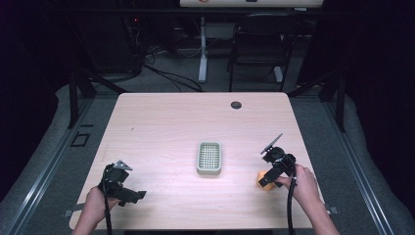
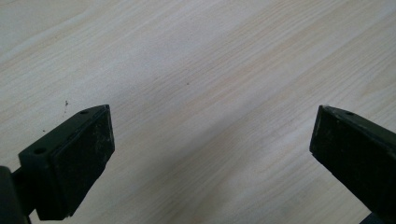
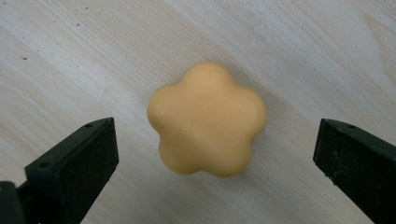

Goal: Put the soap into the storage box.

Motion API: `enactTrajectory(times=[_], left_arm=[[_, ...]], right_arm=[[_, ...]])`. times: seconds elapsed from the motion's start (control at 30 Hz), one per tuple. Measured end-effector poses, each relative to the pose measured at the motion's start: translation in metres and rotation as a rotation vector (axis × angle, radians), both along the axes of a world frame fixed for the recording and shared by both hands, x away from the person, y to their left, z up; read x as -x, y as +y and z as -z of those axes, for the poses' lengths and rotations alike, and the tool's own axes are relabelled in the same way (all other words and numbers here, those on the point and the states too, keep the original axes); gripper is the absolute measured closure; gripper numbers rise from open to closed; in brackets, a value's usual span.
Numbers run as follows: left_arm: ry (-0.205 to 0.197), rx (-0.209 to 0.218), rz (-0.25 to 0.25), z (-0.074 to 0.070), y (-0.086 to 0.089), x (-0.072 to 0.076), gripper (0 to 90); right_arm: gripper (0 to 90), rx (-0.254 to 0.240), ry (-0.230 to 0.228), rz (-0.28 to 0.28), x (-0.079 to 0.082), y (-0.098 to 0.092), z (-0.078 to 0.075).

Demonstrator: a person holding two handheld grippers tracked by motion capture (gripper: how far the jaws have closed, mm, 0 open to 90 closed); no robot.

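Two hand-held grippers work over a light wood bench [image 1: 166, 122]. Behind the bench, a dark chair [image 1: 259, 44] and white desk leg [image 1: 202, 49] stand on grey floor, with cables nearby. Left hand-held gripper [image 1: 128, 195] sits at the near left of the bench, held by the left hand [image 1: 95, 205]; jaws spread wide over bare wood, nothing between them. Right hand-held gripper [image 1: 266, 178] is at the near right, held by the right hand [image 1: 303, 183]; jaws spread wide either side of a soap [image 3: 207, 120], not touching it. Pale green soap dish [image 1: 209, 158] with slotted insert sits mid-bench, empty, well left of the soap. Soap is orange, flower-shaped, lying flat on the bench. Small dark round grommet [image 1: 236, 105] near the far edge.
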State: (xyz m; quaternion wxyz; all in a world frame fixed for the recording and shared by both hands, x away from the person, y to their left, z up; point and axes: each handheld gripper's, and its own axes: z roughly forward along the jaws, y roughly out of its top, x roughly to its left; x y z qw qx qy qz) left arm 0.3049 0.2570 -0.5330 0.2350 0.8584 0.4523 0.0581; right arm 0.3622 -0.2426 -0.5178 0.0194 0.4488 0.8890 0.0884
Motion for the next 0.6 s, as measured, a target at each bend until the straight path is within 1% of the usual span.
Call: enactTrajectory(times=[0.03, 0.07, 0.2, 0.23, 0.27, 0.3, 0.37, 0.4, 0.43, 0.47, 0.5, 0.53, 0.57, 0.6], left_arm=[[0.000, 0.000, 0.000, 0.0001, 0.0000, 0.0000, 0.1], [0.000, 0.000, 0.000, 0.0001, 0.0000, 0.0000, 0.1], [0.001, 0.001, -0.001, 0.0002, 0.0002, 0.0000, 0.1], [0.002, 0.001, -0.001, 0.0003, 0.0002, 0.0000, 0.1], [0.002, 0.001, -0.001, 0.0002, 0.0002, 0.0000, 0.1], [0.001, 0.000, -0.001, 0.0002, 0.0002, 0.0001, 0.1], [0.001, 0.000, -0.001, 0.0002, 0.0002, 0.0001, 0.1], [0.002, 0.001, 0.000, 0.0002, 0.0002, 0.0000, 0.1], [0.001, 0.000, 0.000, 0.0001, 0.0003, 0.0001, 0.1], [0.001, 0.000, 0.000, 0.0001, 0.0003, 0.0001, 0.1], [0.000, -0.002, 0.001, 0.0000, 0.0005, 0.0000, 0.1], [0.004, 0.001, 0.004, -0.0002, 0.0008, -0.0001, 0.1], [0.005, 0.002, 0.001, 0.0000, 0.0007, 0.0000, 0.1], [0.005, 0.001, 0.002, -0.0001, 0.0008, 0.0000, 0.1]], right_arm=[[0.0, -0.028, -0.014, 0.030, 0.0005, 0.0015, 0.0040], [0.0, 0.001, 0.007, 0.004, -0.0020, 0.0014, 0.0022], [1.5, -0.001, 0.014, 0.011, -0.0035, 0.0037, 0.0059], [1.8, 0.032, 0.038, -0.023, -0.0057, 0.0030, 0.0034], [2.8, 0.008, 0.015, 0.006, -0.0038, 0.0040, 0.0069], [4.2, 0.020, 0.023, -0.003, -0.0045, 0.0038, 0.0064], [5.1, 0.003, 0.016, 0.014, -0.0035, 0.0049, 0.0083], [6.5, 0.012, 0.022, 0.006, -0.0040, 0.0050, 0.0080], [8.6, 0.015, 0.014, 0.009, -0.0035, 0.0060, 0.0093], [8.6, 0.015, 0.014, 0.009, -0.0035, 0.0060, 0.0093], [9.7, 0.005, 0.006, 0.022, -0.0026, 0.0070, 0.0107], [12.3, 0.029, 0.020, 0.004, -0.0039, 0.0070, 0.0098], [13.8, 0.012, 0.013, 0.021, -0.0031, 0.0078, 0.0122], [13.8, 0.012, 0.013, 0.021, -0.0031, 0.0078, 0.0122]])
